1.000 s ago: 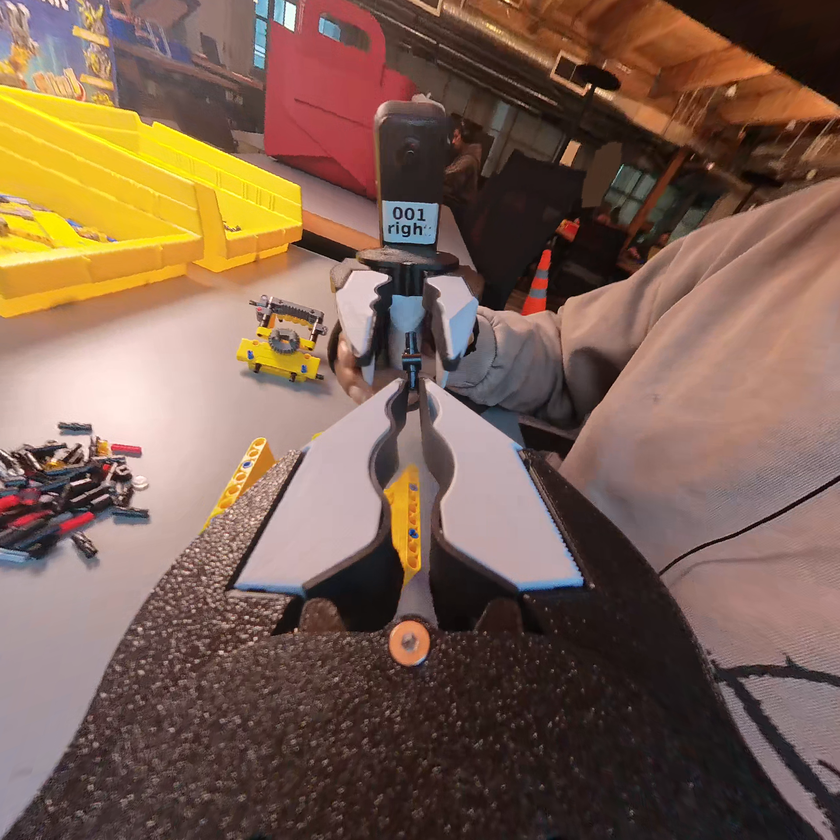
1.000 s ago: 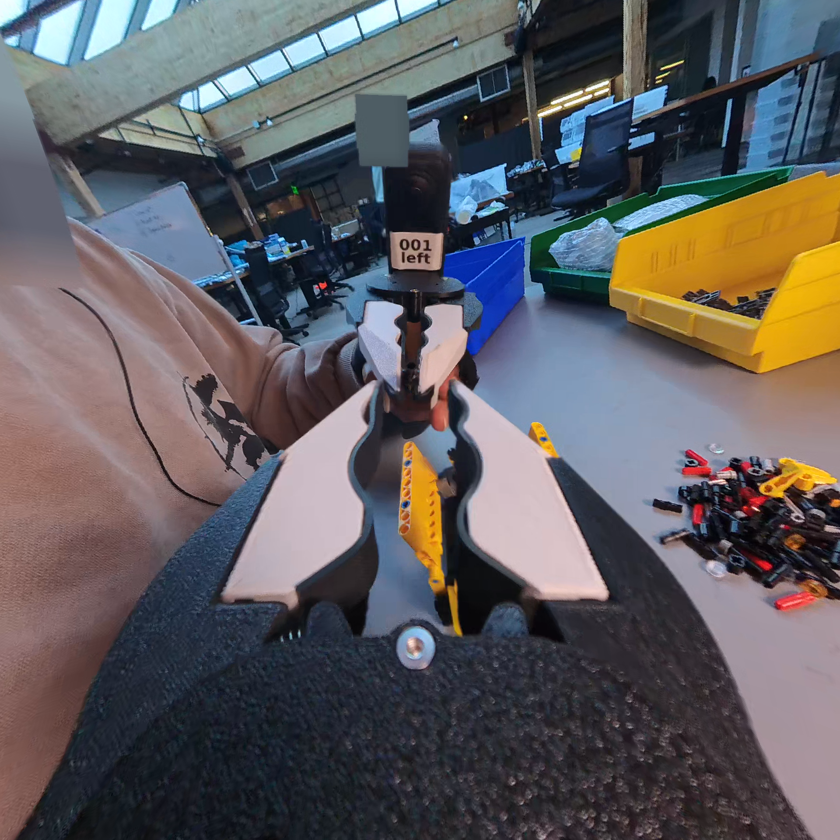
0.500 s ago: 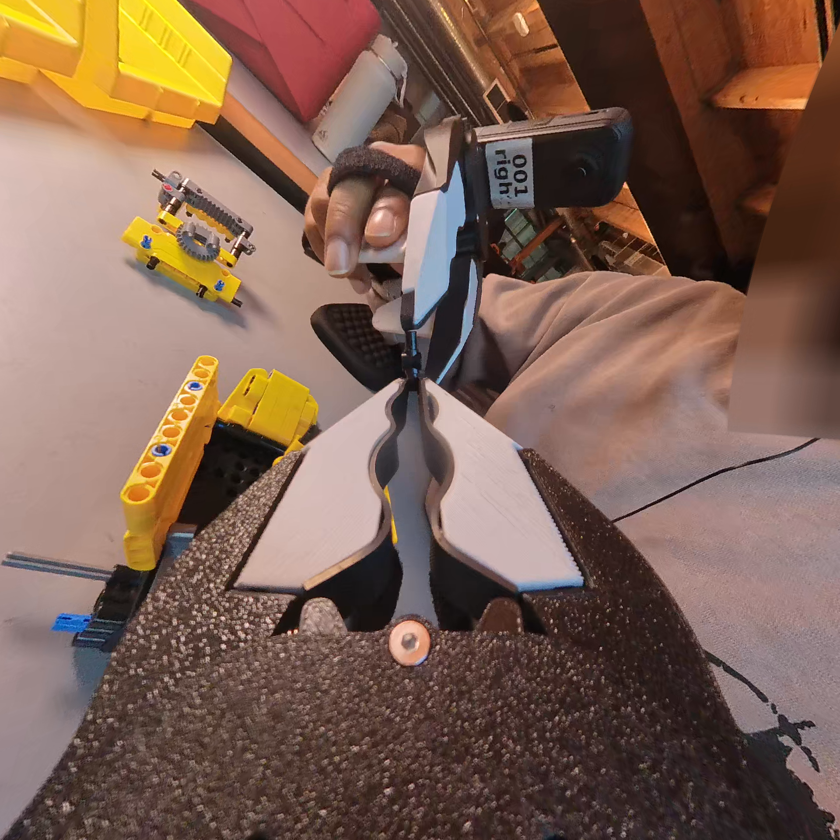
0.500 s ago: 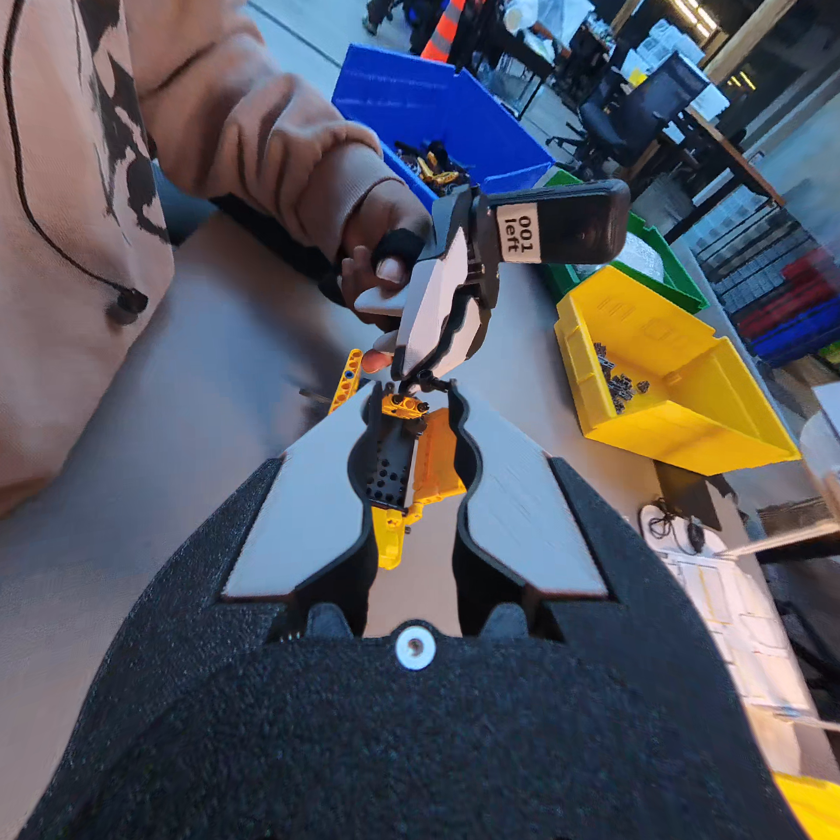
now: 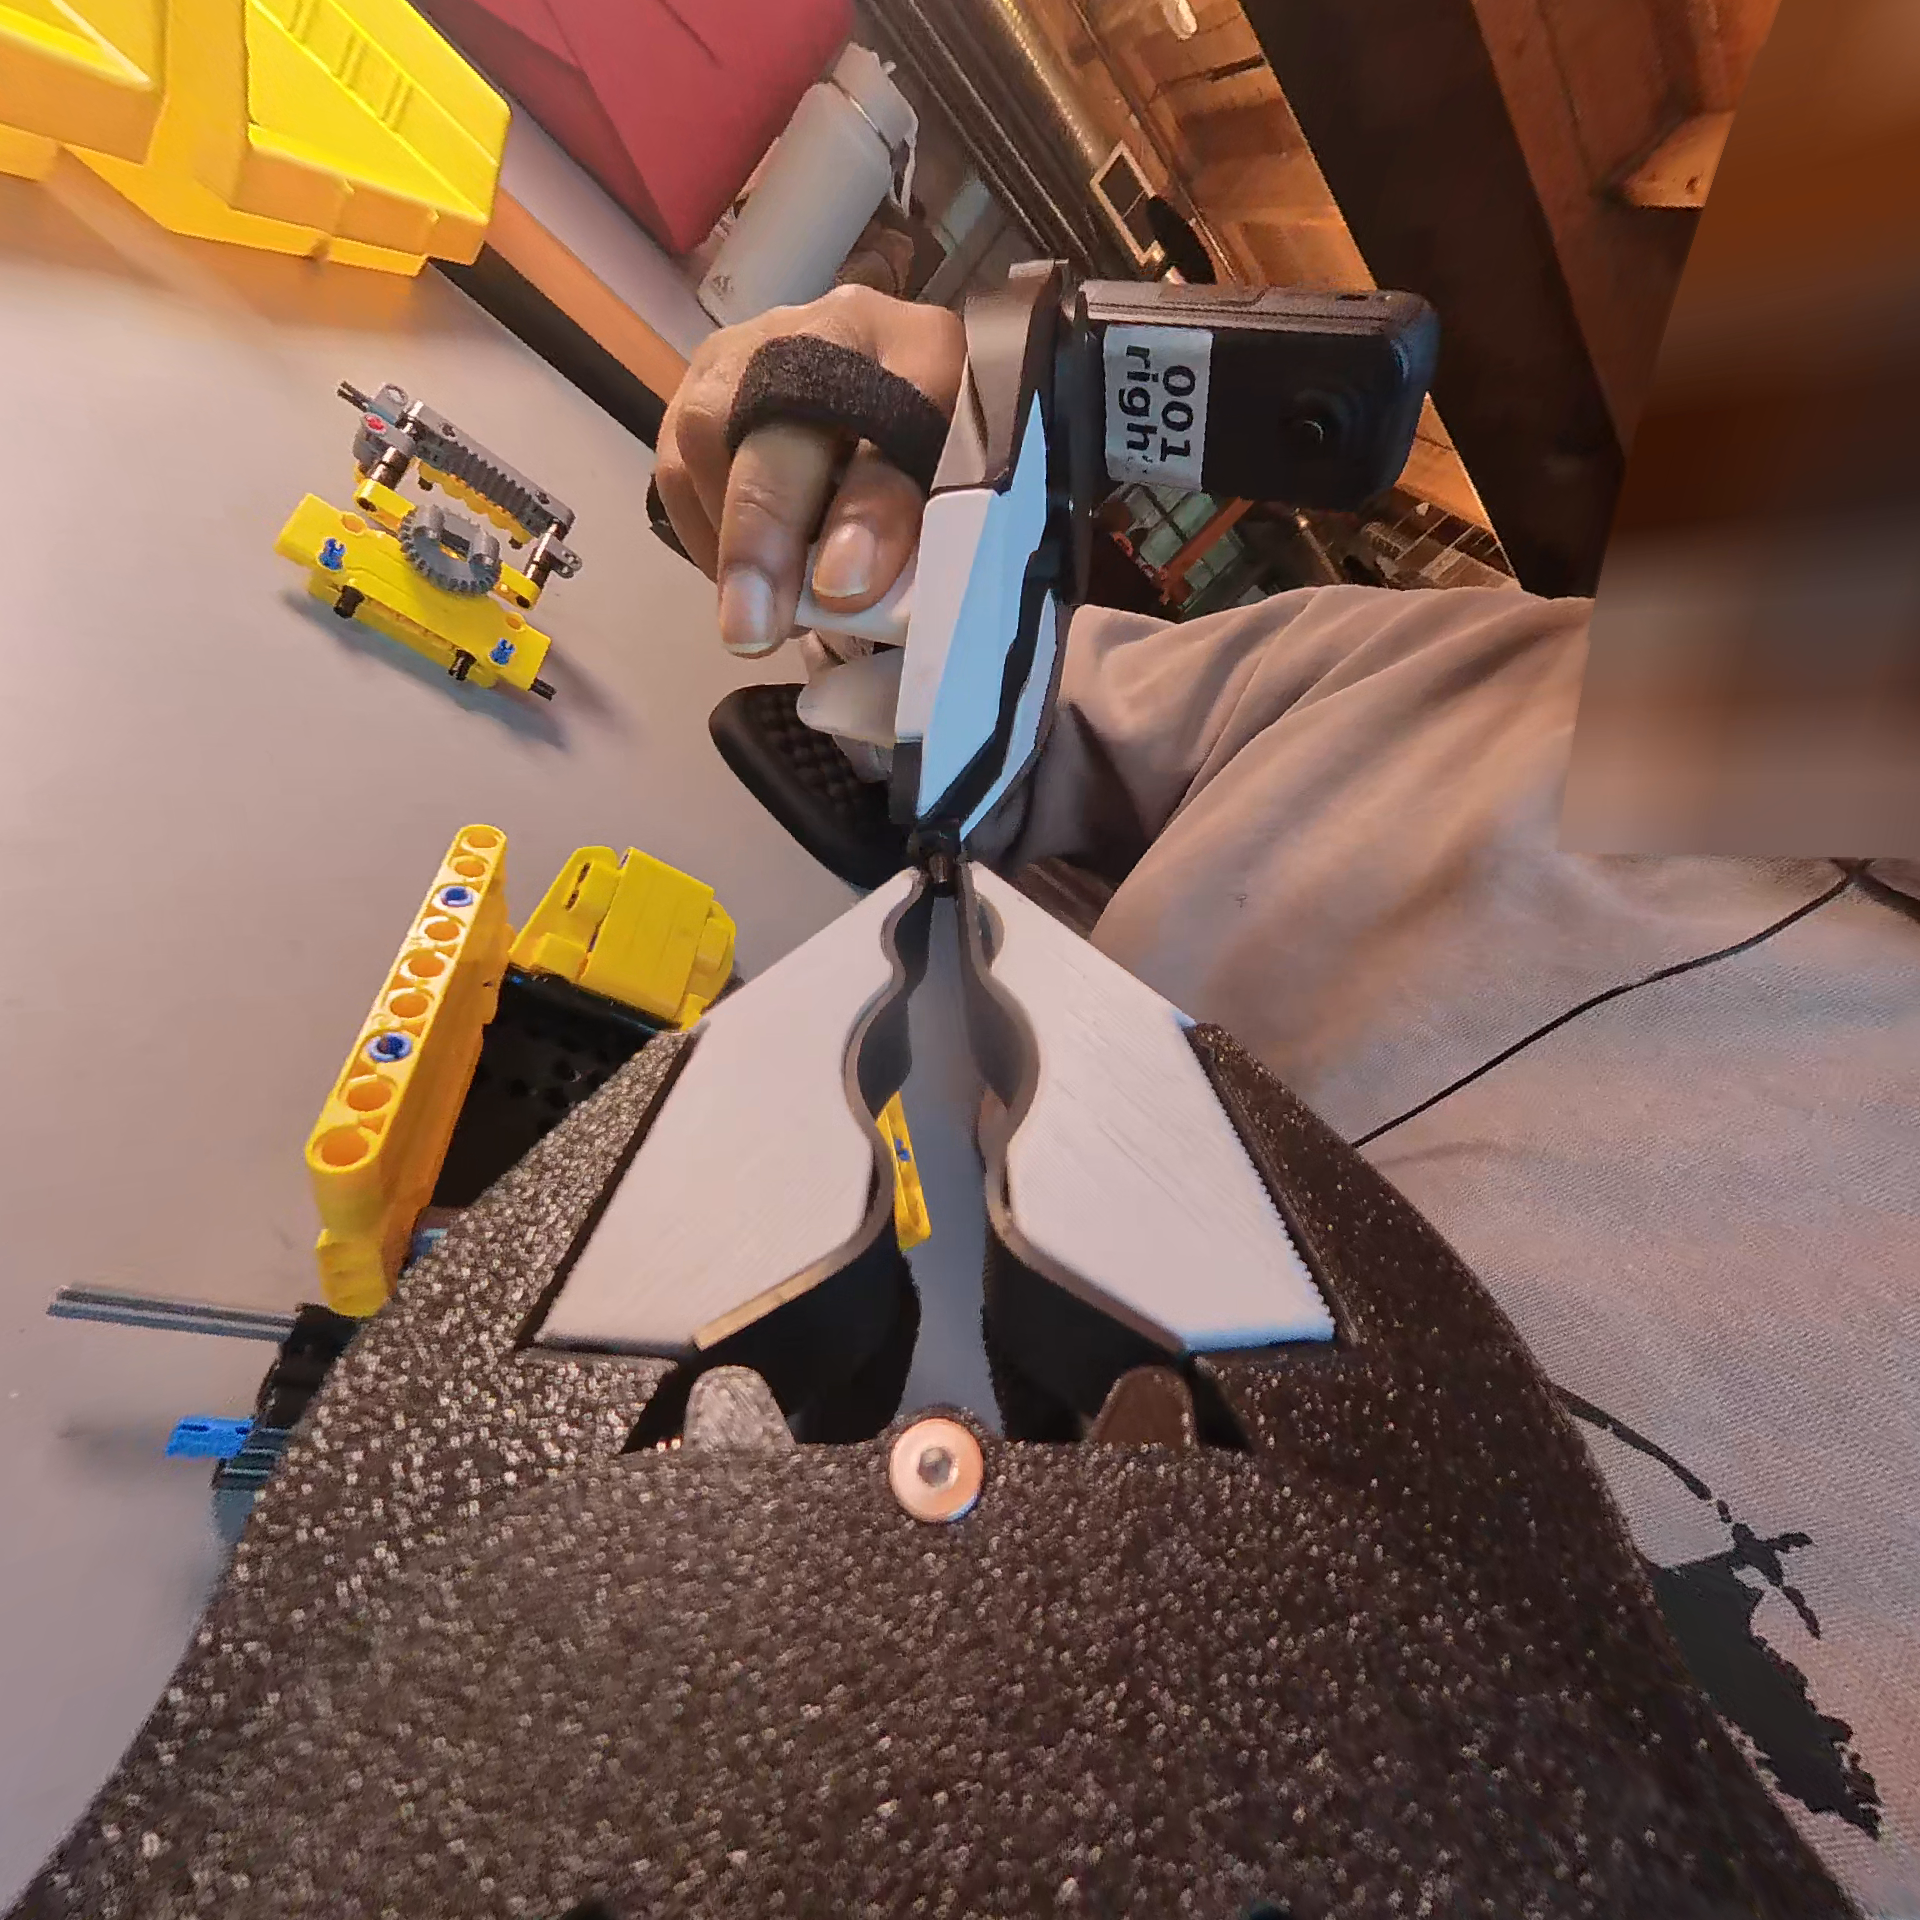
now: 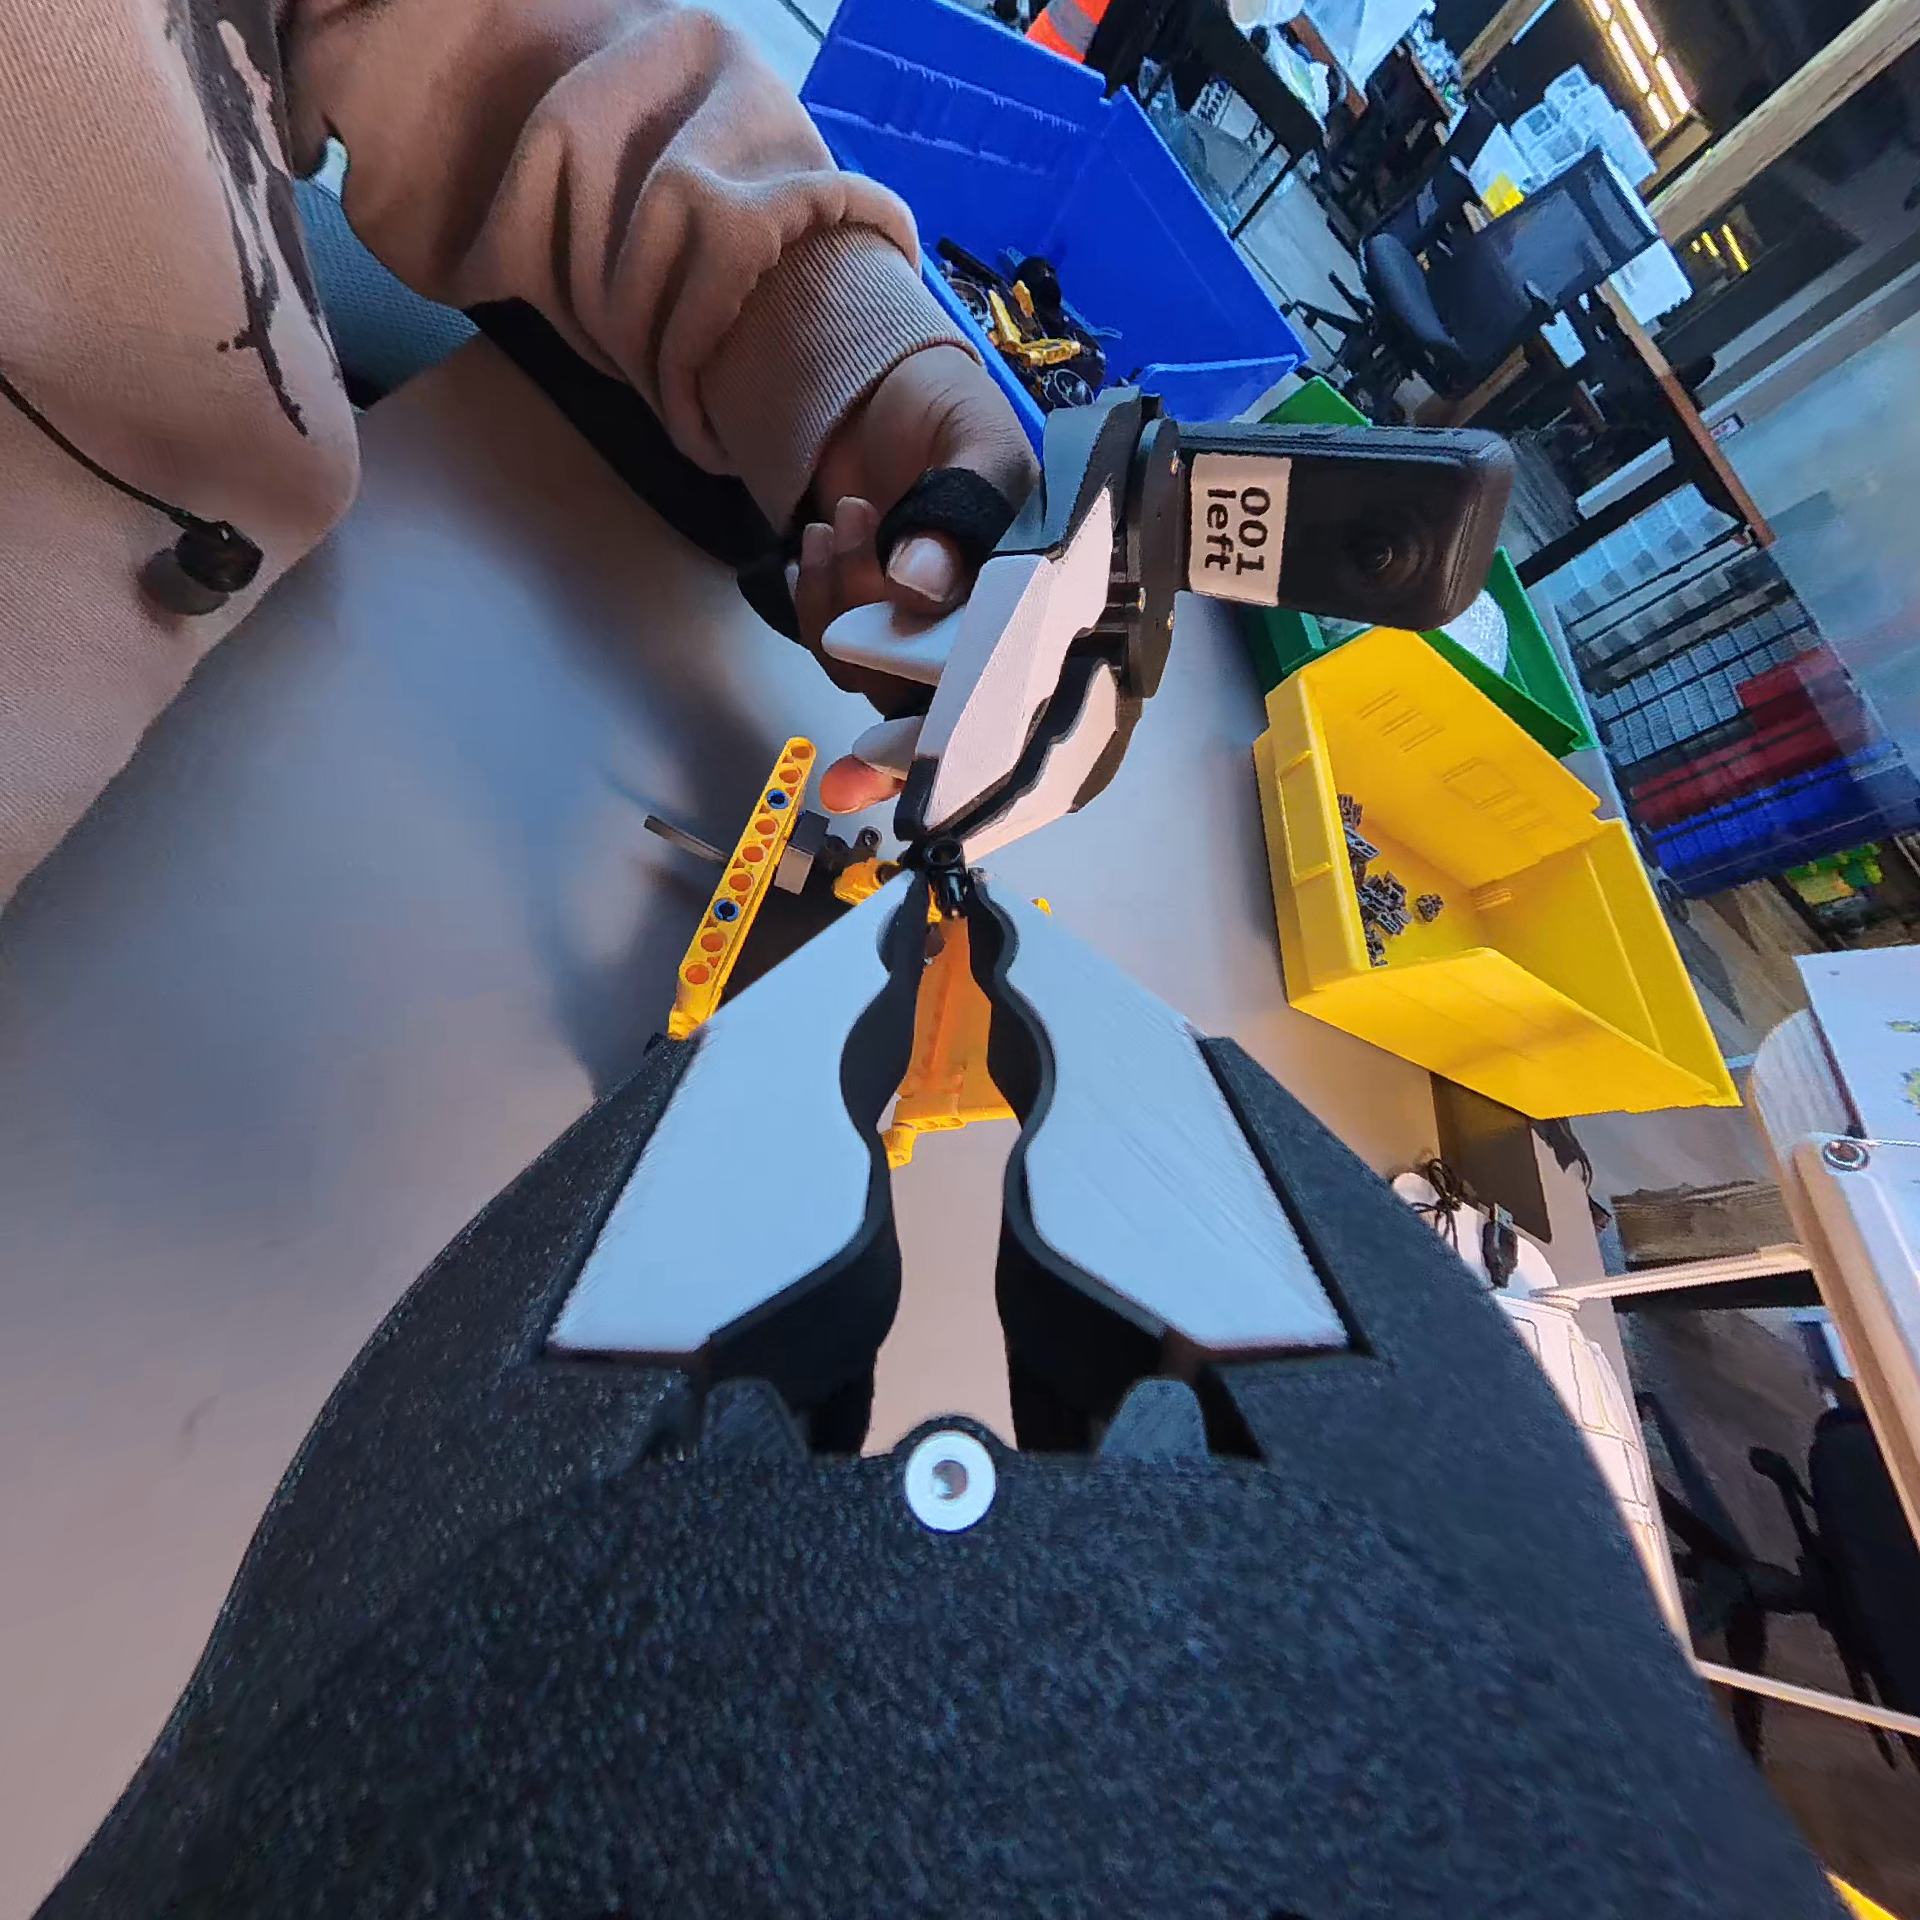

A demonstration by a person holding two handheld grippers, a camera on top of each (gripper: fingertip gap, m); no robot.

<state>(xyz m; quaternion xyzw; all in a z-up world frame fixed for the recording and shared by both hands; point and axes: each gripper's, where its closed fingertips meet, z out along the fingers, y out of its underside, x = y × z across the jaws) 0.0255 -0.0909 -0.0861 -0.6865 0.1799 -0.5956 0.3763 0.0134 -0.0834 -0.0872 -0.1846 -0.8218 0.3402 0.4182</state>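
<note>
Your left tool (image 5: pixel 940 883) and your right tool (image 6: pixel 940 883) meet tip to tip above the grey bench (image 5: pixel 187 831), and both pinch the same small black pin (image 6: pixel 945 868) between their closed tips. Seen from the left wrist, your right tool comes in from above with your hand (image 5: pixel 800 488) wrapped on its grip, a black loop around one finger. Seen from the right wrist, your left tool slants in from the upper right, your other hand (image 6: pixel 904 520) behind it. Under the meeting tips lies a yellow and black brick build (image 5: pixel 623 935), with a long yellow holed beam (image 5: pixel 410 1049) along its side; the pin hangs just above it, and whether it touches the build I cannot tell. Farther out on the bench sits a small yellow assembly (image 5: pixel 436 561) carrying a grey gear and a toothed rack, well apart from your tools. A yellow bin (image 6: pixel 1455 883) with dark parts in it stands off to your right, with a blue bin (image 6: pixel 1039 187) and a green bin (image 6: pixel 1527 665) beyond it. More yellow bins (image 5: pixel 260 135) stand at the far left edge.
</note>
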